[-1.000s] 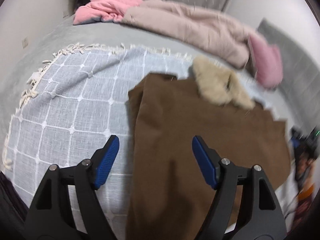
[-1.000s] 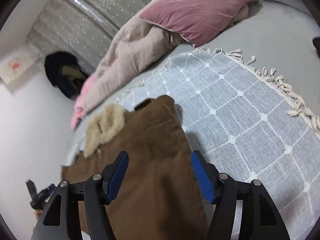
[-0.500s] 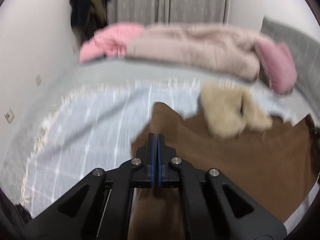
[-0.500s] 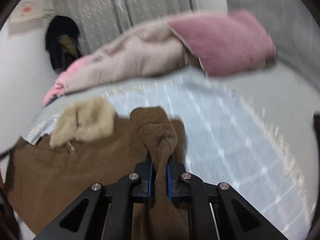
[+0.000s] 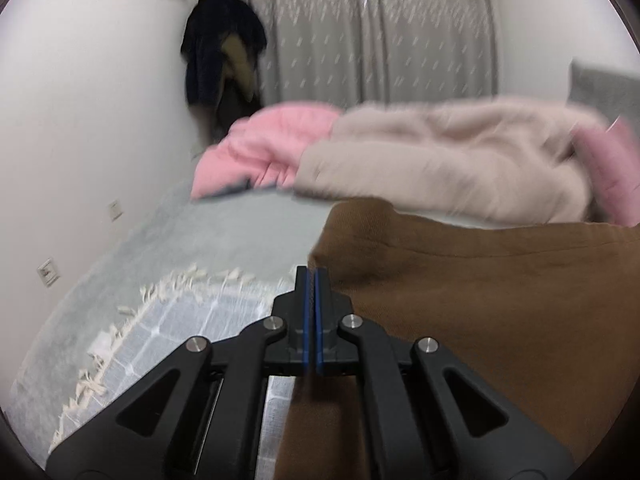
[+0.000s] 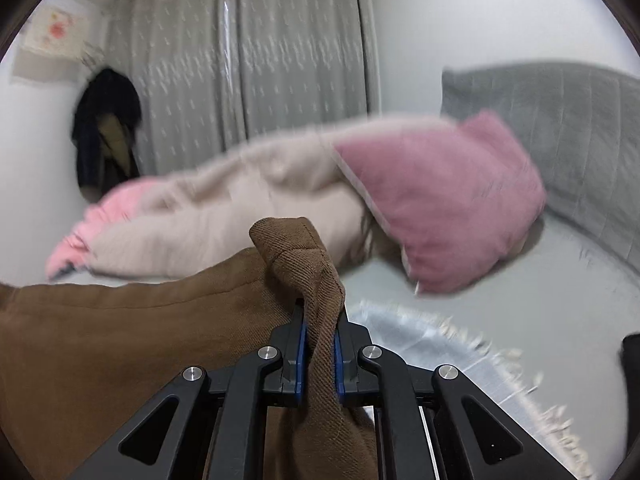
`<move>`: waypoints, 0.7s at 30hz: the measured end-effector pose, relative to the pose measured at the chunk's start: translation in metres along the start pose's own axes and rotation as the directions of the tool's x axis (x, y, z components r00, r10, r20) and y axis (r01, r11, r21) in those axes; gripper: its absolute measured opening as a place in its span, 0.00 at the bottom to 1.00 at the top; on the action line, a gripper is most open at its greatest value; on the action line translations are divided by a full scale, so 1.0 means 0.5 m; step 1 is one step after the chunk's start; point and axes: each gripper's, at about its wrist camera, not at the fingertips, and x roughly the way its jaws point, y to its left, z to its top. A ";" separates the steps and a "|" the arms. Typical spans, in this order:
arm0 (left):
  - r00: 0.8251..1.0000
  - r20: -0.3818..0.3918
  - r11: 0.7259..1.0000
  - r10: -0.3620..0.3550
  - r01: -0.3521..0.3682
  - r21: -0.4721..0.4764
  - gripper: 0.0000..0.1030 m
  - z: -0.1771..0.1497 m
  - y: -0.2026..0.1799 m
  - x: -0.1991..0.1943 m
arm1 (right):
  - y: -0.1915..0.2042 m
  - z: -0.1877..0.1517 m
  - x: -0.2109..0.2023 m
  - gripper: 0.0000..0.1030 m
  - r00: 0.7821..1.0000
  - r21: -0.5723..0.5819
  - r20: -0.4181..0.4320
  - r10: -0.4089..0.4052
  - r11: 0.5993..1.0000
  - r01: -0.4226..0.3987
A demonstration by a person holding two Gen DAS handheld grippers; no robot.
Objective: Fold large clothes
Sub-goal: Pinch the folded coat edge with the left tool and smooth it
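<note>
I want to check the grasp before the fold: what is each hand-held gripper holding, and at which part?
Both hold the brown coat: the right hand-held gripper pinches a bunched edge, the left hand-held gripper is shut on the opposite edge.

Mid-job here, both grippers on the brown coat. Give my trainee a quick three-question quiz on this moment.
1. True or false: the right gripper is shut on a bunched fold of the brown coat.
2. Which lies nearest the grey headboard? A) the pink pillow B) the beige blanket C) the dark jacket on the wall
3. Fill in: the left gripper has its jaws ____.

Key: 1 true; 2 A; 3 shut
</note>
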 end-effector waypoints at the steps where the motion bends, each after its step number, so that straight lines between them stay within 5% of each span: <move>1: 0.997 -0.048 0.997 0.065 -0.063 0.050 0.00 -0.031 -0.016 0.049 | 0.007 -0.015 0.037 0.12 0.999 -0.008 -0.040 -0.019 1.000 0.018; 3: 0.978 -0.147 0.985 0.145 -0.129 0.115 0.00 -0.086 -0.025 0.122 | 0.014 -0.064 0.120 0.13 0.986 -0.045 -0.141 -0.091 0.995 0.086; 5: 0.946 -0.287 0.987 0.148 -0.121 0.109 0.01 -0.126 -0.012 0.175 | 0.000 -0.118 0.184 0.20 0.959 -0.053 -0.256 -0.120 0.992 0.110; 7: 0.944 -0.308 0.992 0.119 -0.099 0.080 0.01 -0.125 0.007 0.171 | -0.030 -0.151 0.206 0.26 0.940 0.000 -0.329 -0.091 0.995 0.096; 9: 0.945 -0.311 0.992 0.101 -0.073 0.099 0.13 -0.110 0.015 0.149 | -0.060 -0.152 0.199 0.35 0.935 0.062 -0.349 -0.064 0.994 0.091; 11: 0.943 -0.319 0.990 0.091 -0.051 0.130 0.58 -0.102 0.018 0.123 | -0.089 -0.139 0.177 0.50 0.932 0.089 -0.357 -0.059 0.991 0.097; 14: 0.946 -0.324 0.994 0.009 0.028 0.108 0.74 -0.097 0.039 0.062 | -0.134 -0.124 0.123 0.62 0.929 0.149 -0.370 -0.016 0.986 0.076; 15: 0.935 -0.351 0.994 -0.054 0.085 0.072 0.77 -0.101 0.052 0.040 | -0.154 -0.125 0.104 0.64 0.922 0.186 -0.386 0.035 0.982 0.041; 17: 0.892 -0.420 0.984 -0.166 0.177 -0.014 0.83 -0.120 0.069 0.021 | -0.179 -0.131 0.074 0.68 0.903 0.244 -0.409 0.133 0.969 -0.033; 21: 0.764 -0.510 0.918 -0.395 0.298 -0.263 0.83 -0.194 0.119 -0.019 | -0.217 -0.182 0.007 0.71 0.842 0.357 -0.443 0.308 0.922 -0.149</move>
